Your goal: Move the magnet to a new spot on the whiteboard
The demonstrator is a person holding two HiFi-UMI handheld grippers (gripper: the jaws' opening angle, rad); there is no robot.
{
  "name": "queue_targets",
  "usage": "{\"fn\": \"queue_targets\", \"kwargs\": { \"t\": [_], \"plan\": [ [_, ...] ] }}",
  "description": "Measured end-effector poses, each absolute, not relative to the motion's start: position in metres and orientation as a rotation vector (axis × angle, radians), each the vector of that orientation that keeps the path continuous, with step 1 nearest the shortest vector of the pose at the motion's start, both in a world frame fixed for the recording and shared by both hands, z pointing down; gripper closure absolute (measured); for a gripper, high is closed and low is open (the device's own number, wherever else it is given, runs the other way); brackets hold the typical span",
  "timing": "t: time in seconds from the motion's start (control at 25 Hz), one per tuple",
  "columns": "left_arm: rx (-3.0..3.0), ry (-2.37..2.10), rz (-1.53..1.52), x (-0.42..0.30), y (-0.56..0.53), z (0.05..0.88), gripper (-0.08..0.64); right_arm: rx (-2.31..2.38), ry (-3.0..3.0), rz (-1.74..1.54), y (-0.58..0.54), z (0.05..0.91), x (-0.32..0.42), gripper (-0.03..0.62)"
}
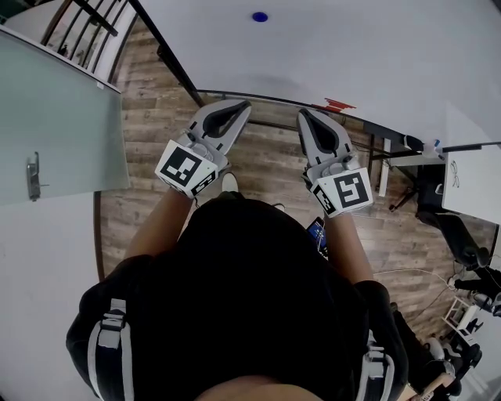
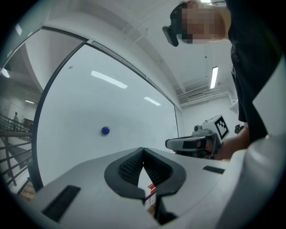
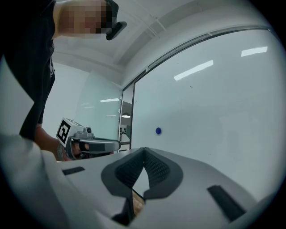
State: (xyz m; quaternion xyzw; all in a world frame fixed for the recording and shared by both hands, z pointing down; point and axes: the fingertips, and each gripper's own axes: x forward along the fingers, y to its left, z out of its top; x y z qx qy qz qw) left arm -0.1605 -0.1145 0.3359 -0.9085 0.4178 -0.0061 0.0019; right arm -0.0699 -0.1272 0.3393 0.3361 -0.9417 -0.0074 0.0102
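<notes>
Legible text: I find none. Red marks (image 1: 338,103) at the whiteboard's (image 1: 352,47) lower edge: too small to read.

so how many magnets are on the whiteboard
1: a blue magnet, alone on the whiteboard, well up from its lower edge. More could sit on parts out of frame.

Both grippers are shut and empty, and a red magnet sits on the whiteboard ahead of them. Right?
Not quite: the magnet is blue, not red, as the head view shows. The left gripper and right gripper are indeed shut and empty, with the magnet on the whiteboard ahead of them.
</notes>
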Motion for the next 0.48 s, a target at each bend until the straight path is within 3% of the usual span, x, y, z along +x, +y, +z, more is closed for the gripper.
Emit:
{"fn": "queue_targets", "kwargs": {
  "t": [0.48],
  "plan": [
    [-2.853,1.29,-0.028,-0.153,-0.1209,0.3335,0.555,1.057,-2.934,-0.039,-0.1318,0.3354,-0.0641,0.592]
  ]
}}
